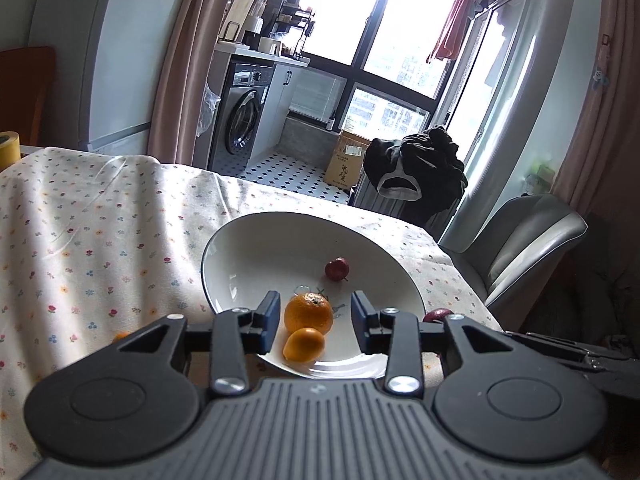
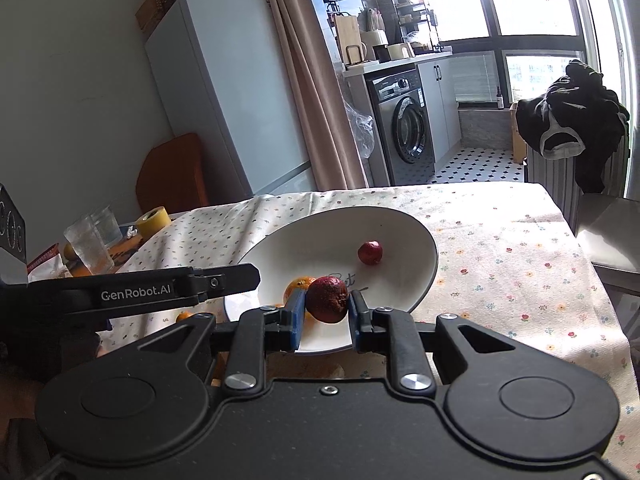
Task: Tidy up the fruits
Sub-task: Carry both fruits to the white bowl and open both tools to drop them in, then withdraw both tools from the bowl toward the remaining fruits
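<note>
A glossy white glazed ceramic bowl [image 1: 248, 248] sits on a matt, creased floral cotton tablecloth [image 1: 100, 232], beside matt black plastic gripper fingers [image 2: 362, 312] and a dull, wrinkled dark-red fruit [image 2: 327, 299].

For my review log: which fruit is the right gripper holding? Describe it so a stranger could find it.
Start at the wide white ceramic bowl on the floral tablecloth. Over its near rim, the right gripper is shut on a dark red, wrinkled round fruit. It is larger and darker than the small red fruit lying loose deeper in the bowl.
</note>
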Available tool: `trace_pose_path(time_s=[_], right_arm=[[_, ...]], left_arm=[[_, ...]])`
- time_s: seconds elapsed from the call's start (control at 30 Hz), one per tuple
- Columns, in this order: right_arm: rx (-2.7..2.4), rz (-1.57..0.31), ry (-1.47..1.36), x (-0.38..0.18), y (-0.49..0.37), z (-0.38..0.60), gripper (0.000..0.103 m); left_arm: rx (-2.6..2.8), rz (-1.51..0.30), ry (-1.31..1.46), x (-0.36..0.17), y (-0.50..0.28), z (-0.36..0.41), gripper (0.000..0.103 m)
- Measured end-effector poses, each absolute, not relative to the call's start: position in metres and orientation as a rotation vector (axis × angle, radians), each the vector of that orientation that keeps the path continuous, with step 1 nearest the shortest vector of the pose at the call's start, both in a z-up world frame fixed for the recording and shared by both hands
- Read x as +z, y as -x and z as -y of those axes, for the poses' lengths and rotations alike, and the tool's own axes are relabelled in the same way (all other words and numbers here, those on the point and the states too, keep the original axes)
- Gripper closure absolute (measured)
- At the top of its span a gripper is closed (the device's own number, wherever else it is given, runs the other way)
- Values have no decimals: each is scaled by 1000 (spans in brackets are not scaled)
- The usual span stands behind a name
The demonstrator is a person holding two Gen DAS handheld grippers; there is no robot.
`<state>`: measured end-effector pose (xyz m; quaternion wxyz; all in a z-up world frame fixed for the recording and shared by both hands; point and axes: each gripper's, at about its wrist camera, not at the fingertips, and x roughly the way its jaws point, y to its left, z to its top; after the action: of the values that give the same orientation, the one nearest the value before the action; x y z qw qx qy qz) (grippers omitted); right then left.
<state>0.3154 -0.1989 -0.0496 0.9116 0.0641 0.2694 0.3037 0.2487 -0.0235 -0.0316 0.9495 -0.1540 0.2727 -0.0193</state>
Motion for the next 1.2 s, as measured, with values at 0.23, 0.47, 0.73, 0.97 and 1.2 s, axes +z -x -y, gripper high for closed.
trace_pose_path(time_s=[0.23, 0.47, 0.73, 0.97, 1.2], right_arm=[[632, -554, -136, -48, -314, 195, 82], [620, -540, -149, -39, -317, 194, 75], [575, -526, -169, -27, -306, 203, 53], [576, -513, -181, -21, -281, 213, 29], [588, -508, -180, -12, -256, 221, 19]], left_arm=[[-8, -553, 311, -29, -234, 15, 40], [11, -546, 321, -21, -215, 9, 20], [65, -527, 312, -14, -191, 3, 10], [117, -495, 325, -5, -166, -4, 4], [142, -498, 331, -1, -137, -7, 2]])
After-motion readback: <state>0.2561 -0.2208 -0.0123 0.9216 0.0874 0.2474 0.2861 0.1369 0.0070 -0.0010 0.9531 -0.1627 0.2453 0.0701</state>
